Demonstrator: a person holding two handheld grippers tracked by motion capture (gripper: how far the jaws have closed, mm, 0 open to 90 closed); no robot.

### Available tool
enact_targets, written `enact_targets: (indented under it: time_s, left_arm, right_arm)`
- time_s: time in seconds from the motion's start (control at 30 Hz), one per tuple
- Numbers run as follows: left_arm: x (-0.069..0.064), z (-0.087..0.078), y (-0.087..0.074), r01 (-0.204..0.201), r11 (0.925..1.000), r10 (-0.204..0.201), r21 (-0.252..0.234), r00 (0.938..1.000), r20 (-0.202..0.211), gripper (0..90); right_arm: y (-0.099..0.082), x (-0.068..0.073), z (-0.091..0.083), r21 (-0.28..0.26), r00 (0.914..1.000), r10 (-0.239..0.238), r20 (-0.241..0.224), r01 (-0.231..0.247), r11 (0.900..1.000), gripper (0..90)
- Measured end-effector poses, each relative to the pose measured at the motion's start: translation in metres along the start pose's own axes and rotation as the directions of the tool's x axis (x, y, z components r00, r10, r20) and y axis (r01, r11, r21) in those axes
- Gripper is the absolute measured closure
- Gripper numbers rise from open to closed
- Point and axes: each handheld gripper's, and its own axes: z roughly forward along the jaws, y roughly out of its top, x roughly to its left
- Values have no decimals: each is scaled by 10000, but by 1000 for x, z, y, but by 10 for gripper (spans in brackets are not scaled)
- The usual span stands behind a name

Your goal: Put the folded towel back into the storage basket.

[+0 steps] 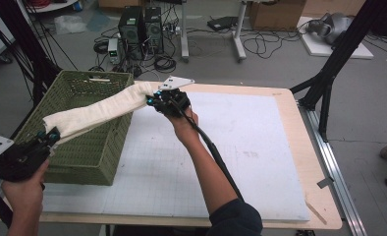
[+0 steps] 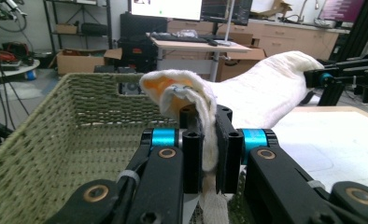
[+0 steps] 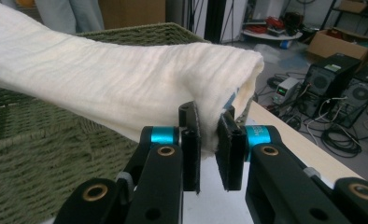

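- My left gripper is clamped on one end of the cream cloth, at the basket's near left corner; in the left gripper view the fabric is pinched flat between my two black jaws, and a fold with an orange lining curls above them.
- My right gripper is clamped on the cloth's other end, just past the basket's far right corner; in the right gripper view that end is squeezed between the jaws.
- The cloth hangs in the air, stretched between my two grippers, running slantwise over the open top of the green woven basket, above its rim.
- The basket stands on the white mat, at the mat's left edge.
- The mat lies on the wooden table.
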Motion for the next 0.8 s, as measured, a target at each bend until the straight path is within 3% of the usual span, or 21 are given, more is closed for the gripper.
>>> enact_targets:
  time_s: [0.67, 0.8]
  left_arm:
    - [8, -22, -3, 182, 9997, -194, -182, 9975, -683, 831]
    - [16, -27, -4, 248, 9994, -268, -247, 9961, -838, 831]
  right_arm:
    - [24, 8, 51, 88, 9994, -75, -348, 78, 9999, 817]
    - [34, 15, 70, 129, 9989, -114, -447, 120, 9998, 817]
